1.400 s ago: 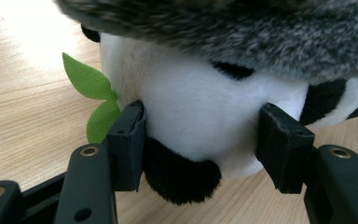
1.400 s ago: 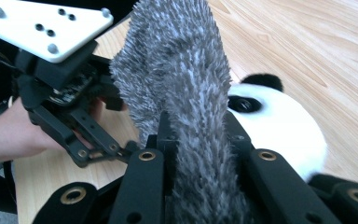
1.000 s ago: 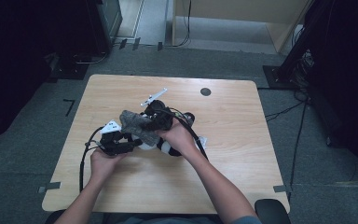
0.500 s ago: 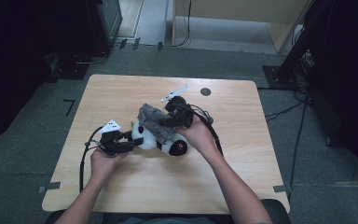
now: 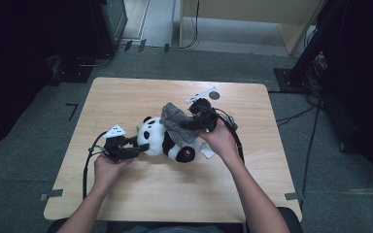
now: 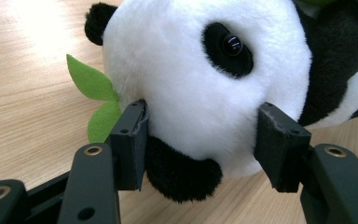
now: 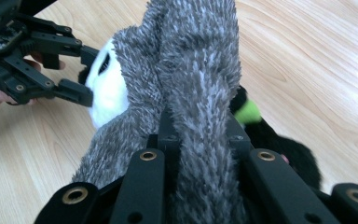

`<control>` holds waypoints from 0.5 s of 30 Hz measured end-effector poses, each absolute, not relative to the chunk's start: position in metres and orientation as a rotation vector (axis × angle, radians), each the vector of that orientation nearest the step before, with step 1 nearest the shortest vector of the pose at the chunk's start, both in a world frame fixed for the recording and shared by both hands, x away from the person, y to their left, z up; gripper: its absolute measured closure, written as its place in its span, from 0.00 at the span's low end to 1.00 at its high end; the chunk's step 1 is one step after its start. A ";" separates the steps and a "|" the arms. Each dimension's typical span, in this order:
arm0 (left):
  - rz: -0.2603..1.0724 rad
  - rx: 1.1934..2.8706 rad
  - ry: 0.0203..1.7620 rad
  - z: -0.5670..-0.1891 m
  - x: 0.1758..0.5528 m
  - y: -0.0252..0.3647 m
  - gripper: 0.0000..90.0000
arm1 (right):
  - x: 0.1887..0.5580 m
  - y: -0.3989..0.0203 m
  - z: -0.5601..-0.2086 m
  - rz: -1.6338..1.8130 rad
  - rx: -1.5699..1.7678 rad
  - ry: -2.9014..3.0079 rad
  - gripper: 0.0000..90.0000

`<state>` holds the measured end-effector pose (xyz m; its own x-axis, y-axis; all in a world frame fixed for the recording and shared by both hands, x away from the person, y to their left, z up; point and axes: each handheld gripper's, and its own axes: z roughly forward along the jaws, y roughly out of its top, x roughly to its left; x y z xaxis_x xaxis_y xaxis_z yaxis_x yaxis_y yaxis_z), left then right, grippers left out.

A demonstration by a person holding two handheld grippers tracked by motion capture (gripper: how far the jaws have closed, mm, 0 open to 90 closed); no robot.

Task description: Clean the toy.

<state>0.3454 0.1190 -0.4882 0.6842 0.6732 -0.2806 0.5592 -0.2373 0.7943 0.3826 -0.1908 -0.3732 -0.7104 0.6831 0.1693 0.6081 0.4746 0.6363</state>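
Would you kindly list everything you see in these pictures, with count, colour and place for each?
plush panda: one, black and white with green leaves, lying mid-table, head toward the left gripper
grey fuzzy cloth: one, grey, draped over the panda's body
black round mark: one, black, far side of the table
table: one, light wood, centre of the high view
floor: grey, with cables and dark equipment at the far edge
left gripper: one, black, jaws clamped on the panda's head
right gripper: one, black, jaws pinching the grey fuzzy cloth
person's hands: two, left hand, right hand, entering from the near edge
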 end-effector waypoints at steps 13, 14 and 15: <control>0.143 1.905 0.964 -0.489 0.345 0.119 0.47 | 0.371 -0.212 -0.355 1.213 1.162 2.549 0.84; 0.144 1.906 0.965 -0.489 0.345 0.119 0.47 | 0.369 -0.209 -0.352 1.229 1.149 2.549 0.84; 0.144 1.907 0.965 -0.489 0.345 0.119 0.47 | 0.368 -0.206 -0.349 1.234 1.135 2.550 0.84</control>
<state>0.3453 0.1189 -0.4891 0.6805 0.6744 -0.2866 0.5611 -0.2280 0.7957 0.3678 -0.2058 -0.3487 -0.7201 0.6562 0.2253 0.5838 0.3976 0.7079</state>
